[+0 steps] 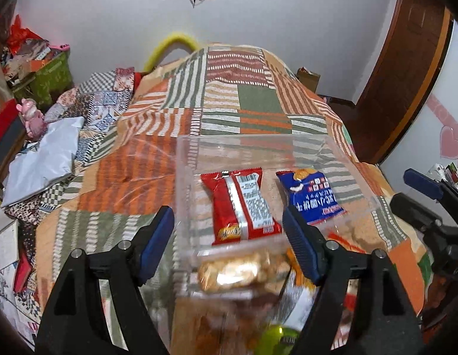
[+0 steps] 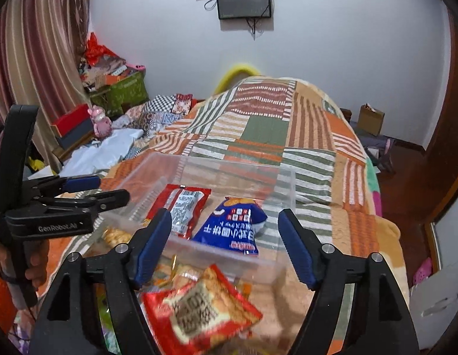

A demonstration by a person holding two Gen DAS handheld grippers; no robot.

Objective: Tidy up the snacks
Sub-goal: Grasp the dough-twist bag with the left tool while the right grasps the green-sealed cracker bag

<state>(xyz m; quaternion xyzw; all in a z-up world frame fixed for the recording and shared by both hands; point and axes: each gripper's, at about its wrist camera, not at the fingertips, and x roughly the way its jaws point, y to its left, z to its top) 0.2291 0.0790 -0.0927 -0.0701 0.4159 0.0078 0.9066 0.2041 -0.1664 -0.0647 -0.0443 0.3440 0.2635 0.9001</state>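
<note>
Two packets, a red foil-striped one (image 1: 242, 204) and a blue printed one (image 1: 313, 196), are already laid in the clear plastic bin (image 1: 252, 145) at frame centre, while several wrapped snacks (image 2: 205, 301) at the lower edge are still left outside, and both the left tongs (image 1: 229, 245) and right tongs (image 2: 224, 247) are held wide and empty.

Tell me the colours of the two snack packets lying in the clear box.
One packet is red, the other blue; clearest in the left wrist view.

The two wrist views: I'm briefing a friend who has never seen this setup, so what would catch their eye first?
Probably the clear plastic bin on the patchwork bedspread, with a red snack packet and a blue snack packet lying side by side inside. Next, the loose red-and-white packet lying just outside the bin's near wall, between the open right gripper's fingers.
</note>
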